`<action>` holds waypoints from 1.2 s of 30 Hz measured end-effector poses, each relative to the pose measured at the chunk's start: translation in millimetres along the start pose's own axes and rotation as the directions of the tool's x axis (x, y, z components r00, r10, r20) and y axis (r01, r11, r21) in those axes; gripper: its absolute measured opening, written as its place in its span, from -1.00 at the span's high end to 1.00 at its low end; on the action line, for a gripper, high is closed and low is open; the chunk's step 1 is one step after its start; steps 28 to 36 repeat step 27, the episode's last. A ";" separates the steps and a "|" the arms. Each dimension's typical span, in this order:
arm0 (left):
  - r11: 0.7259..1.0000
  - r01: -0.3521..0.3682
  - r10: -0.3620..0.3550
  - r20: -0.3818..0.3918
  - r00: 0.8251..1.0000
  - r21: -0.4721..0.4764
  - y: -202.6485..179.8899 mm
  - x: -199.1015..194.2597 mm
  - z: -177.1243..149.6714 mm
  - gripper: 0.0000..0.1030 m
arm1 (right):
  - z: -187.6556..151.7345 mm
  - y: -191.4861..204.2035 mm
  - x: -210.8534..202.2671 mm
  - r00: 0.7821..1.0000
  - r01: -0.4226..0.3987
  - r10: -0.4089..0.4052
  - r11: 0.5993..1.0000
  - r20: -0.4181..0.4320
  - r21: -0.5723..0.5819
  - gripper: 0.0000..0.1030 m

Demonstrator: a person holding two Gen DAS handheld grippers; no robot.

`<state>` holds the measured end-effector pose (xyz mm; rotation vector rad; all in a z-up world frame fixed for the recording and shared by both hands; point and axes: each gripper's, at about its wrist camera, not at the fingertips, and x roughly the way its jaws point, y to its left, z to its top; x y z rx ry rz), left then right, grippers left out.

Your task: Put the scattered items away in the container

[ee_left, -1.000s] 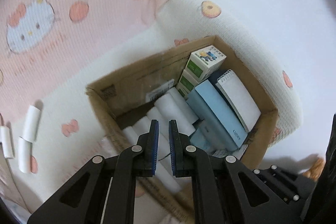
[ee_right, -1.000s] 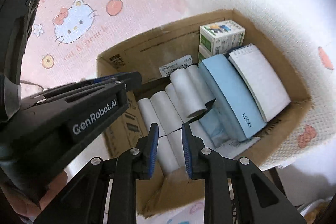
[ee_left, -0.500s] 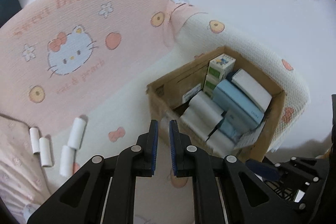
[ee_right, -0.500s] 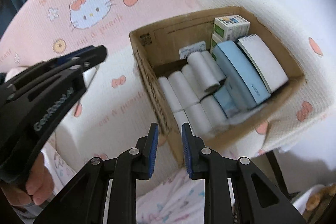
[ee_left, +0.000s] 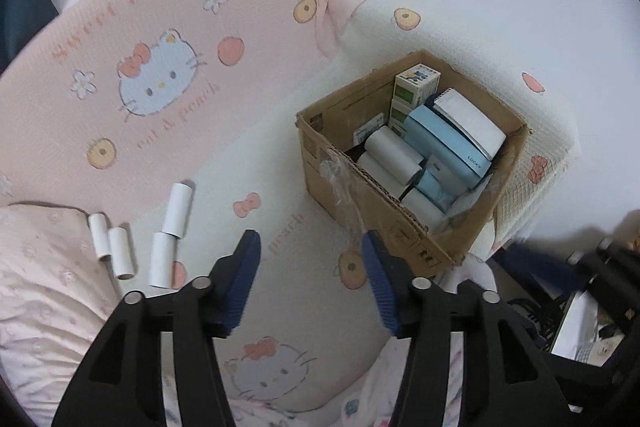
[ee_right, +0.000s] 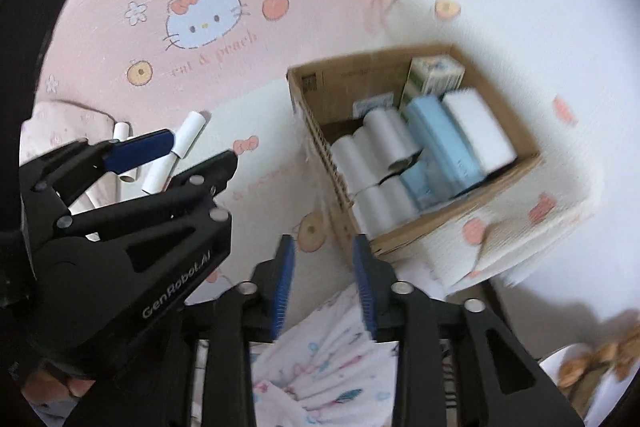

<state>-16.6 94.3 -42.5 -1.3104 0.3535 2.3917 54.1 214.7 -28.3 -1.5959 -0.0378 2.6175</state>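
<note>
Hovering above a bed spread with a pink cat-print blanket point(ee_left: 168, 27), two pairs of tongs are opening with nothing between their blue pads: the left tongs point(ee_left: 310, 275) are already gaping wide, while the right tongs point(ee_right: 322, 279) are standing roughly half open and are spreading further. Four white paper rolls point(ee_left: 164, 247) are lying loose on the blanket at the left, two short ones side by side next to a pillow point(ee_left: 44, 287) and two longer ones end to end just beside them, all well apart from the cardboard box point(ee_left: 360, 203) that is serving as the container. Inside that box, more white rolls are resting beside a light blue case point(ee_left: 448, 143), a white notepad and small green-and-white cartons. Seen from the right wrist, the left tongs point(ee_right: 192, 151) are pointing toward the loose rolls point(ee_right: 176, 151). Judging by their look, the rolls are light, hollow-cored and fairly firm, though likely to roll on the soft bedding and to dent under a hard squeeze; taking each one across its middle, pads on opposite sides of the round body, seems the safest hold. Four rolls are waiting to be boxed.
</note>
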 end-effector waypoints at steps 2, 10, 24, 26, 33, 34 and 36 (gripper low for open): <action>1.000 -0.027 0.026 0.006 1.000 0.002 4.5 -11.9 -0.7 -0.19 | -0.2 6.9 -12.3 0.998 0.053 -0.051 0.998 0.038 -0.035 -0.09; 0.998 -0.057 0.057 0.002 0.998 -0.029 18.7 -44.1 -4.7 -0.22 | -0.9 26.0 -48.1 0.982 0.143 -0.124 0.981 0.143 -0.132 -0.24; 0.999 -0.049 0.048 0.042 0.998 0.021 -14.0 -59.9 1.1 -0.22 | -2.2 1.7 -53.9 0.981 0.129 -0.117 0.989 0.156 -0.071 -0.26; 0.998 -0.056 0.055 0.039 0.998 0.027 -19.0 -59.5 2.5 -0.22 | -3.3 -4.1 -53.7 0.981 0.122 -0.112 0.991 0.157 -0.057 -0.27; 0.998 -0.061 0.060 0.037 0.997 0.034 -22.0 -59.6 3.7 -0.22 | -4.1 -7.0 -53.4 0.981 0.118 -0.108 0.992 0.159 -0.052 -0.27; 0.998 -0.061 0.060 0.037 0.997 0.034 -22.0 -59.6 3.7 -0.22 | -4.1 -7.0 -53.4 0.981 0.118 -0.108 0.992 0.159 -0.052 -0.27; 0.998 -0.061 0.060 0.037 0.997 0.034 -22.0 -59.6 3.7 -0.22 | -4.1 -7.0 -53.4 0.981 0.118 -0.108 0.992 0.159 -0.052 -0.27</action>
